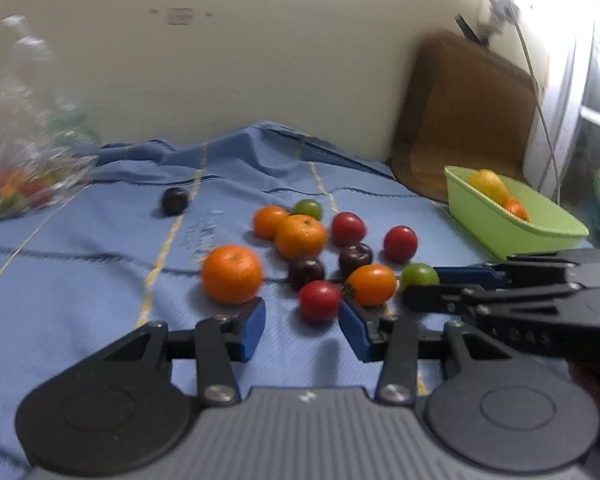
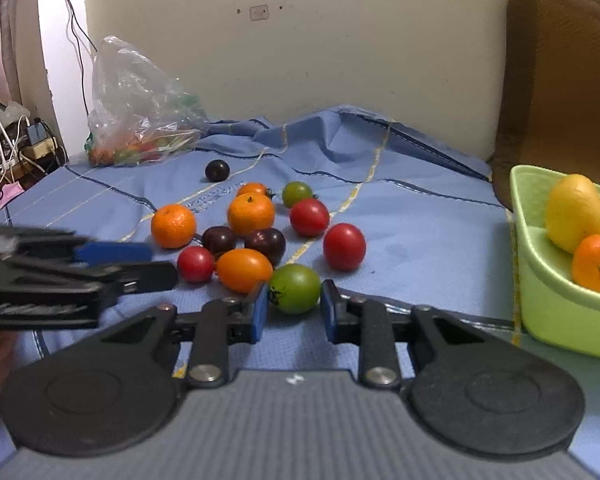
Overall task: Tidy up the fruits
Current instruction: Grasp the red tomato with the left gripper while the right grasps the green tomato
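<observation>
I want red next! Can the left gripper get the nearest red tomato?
Probably yes: the red tomato lies just ahead of the open left gripper, nothing between; an orange tomato crowds it.

Tangerines (image 2: 251, 213), red (image 2: 344, 247), green (image 2: 295, 288) and dark tomatoes (image 2: 265, 245) cluster on the blue cloth (image 2: 420, 232); a lemon (image 2: 576, 212) and tangerine lie in the green basket (image 2: 556, 312).
</observation>
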### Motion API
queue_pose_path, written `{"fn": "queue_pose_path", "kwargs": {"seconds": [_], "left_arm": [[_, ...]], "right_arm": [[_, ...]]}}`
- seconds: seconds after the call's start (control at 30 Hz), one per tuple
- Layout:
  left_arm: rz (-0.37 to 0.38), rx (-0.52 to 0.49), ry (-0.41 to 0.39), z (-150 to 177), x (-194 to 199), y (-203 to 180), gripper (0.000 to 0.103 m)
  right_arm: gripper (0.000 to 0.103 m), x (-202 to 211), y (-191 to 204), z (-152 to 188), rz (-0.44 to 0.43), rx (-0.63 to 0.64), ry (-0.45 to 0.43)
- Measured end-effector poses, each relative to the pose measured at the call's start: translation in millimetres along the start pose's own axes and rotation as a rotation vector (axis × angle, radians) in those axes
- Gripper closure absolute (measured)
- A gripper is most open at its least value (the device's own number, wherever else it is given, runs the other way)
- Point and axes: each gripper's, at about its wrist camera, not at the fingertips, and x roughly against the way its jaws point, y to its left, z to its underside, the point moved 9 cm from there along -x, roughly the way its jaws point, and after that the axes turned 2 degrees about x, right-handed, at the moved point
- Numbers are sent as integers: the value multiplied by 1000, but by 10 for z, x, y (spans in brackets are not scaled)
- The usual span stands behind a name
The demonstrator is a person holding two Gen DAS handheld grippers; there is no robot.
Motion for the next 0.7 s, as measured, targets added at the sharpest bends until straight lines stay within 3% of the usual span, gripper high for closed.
{"fn": "queue_pose_path", "kwargs": {"seconds": [0.07, 0.2, 0.57, 0.7], "left_arm": [[11, -30, 21, -21, -100, -86, 63], [-8, -83, 36, -19, -182, -165, 76], [82, -73, 44, 302, 237, -438, 77], [118, -91, 61, 325, 286, -690, 76]], "right_arm": [[72, 51, -2, 28, -4, -6, -1], [72, 206, -36, 121, -4, -25, -7], [72, 505, 127, 313, -34, 2, -34], [72, 671, 139, 394, -5, 12, -52]]}}
